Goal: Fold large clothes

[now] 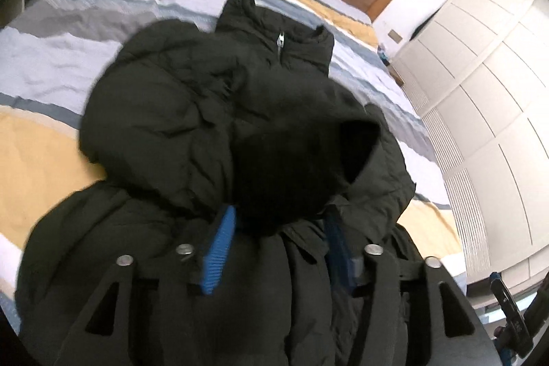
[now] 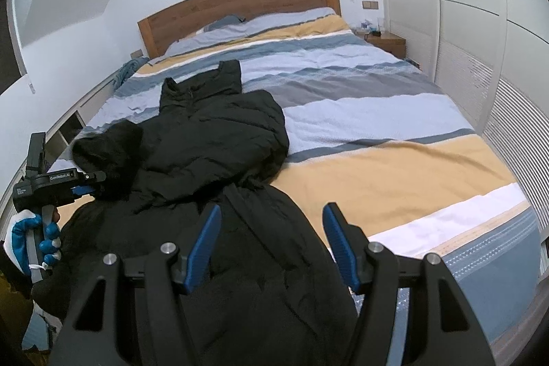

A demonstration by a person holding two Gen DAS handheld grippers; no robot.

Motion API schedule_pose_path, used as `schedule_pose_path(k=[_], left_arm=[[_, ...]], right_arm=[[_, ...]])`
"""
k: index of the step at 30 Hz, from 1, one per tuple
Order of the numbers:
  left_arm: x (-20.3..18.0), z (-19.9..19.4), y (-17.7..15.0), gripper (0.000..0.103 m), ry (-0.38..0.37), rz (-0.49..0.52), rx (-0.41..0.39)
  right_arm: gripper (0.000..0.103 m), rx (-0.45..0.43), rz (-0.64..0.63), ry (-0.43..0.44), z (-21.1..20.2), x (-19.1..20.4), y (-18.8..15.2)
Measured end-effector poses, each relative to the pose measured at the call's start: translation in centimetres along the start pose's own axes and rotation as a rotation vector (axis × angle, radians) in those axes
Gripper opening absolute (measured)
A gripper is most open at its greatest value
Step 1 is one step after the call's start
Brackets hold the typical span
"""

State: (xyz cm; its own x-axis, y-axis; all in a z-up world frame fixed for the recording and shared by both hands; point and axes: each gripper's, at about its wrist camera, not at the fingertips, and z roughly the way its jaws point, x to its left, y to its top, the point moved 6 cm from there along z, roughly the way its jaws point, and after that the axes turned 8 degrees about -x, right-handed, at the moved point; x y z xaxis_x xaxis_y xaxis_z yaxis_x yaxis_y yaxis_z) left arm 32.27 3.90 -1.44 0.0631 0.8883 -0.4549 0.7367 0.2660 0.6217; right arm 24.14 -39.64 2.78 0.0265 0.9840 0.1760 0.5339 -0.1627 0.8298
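A large black puffer jacket (image 2: 212,139) lies on the striped bed, collar toward the headboard, one sleeve folded across its chest. In the left wrist view the jacket (image 1: 164,112) fills the frame, its zipper pull (image 1: 280,40) at the collar. My left gripper (image 1: 279,222) has its blue-padded fingers (image 1: 219,246) wide apart around the bulky black sleeve cuff (image 1: 295,167), which sits between them. The left gripper also shows in the right wrist view (image 2: 87,189) at the jacket's left side. My right gripper (image 2: 271,222) is open and empty above the jacket's lower part.
The bed (image 2: 377,132) has a striped blue, grey, yellow and white cover and a wooden headboard (image 2: 240,6). White wardrobe doors (image 2: 480,23) run along the right. A bedside table (image 2: 386,40) stands by the headboard. A low shelf (image 2: 65,132) lines the left side.
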Motion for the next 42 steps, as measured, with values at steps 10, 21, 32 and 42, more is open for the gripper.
schedule_pose_path(k=[10, 21, 32, 42], left_arm=[[1.6, -5.9, 1.8, 0.070, 0.016, -0.025, -0.099], [3.3, -6.2, 8.0, 0.074, 0.111, 0.049, -0.170], [8.7, 2.0, 12.0, 0.075, 0.134, 0.060, -0.242], [12.8, 9.8, 7.3, 0.077, 0.224, 0.121, -0.046]], right_arm=[[0.060, -0.009, -0.084, 0.051, -2.7, 4.0, -0.3], [0.060, 0.015, -0.257, 0.216, 4.4, 14.7, 3.4], [0.060, 0.027, -0.418, 0.472, 18.4, 25.9, 4.3], [0.060, 0.208, -0.433, 0.488, 26.4, 23.4, 0.0]])
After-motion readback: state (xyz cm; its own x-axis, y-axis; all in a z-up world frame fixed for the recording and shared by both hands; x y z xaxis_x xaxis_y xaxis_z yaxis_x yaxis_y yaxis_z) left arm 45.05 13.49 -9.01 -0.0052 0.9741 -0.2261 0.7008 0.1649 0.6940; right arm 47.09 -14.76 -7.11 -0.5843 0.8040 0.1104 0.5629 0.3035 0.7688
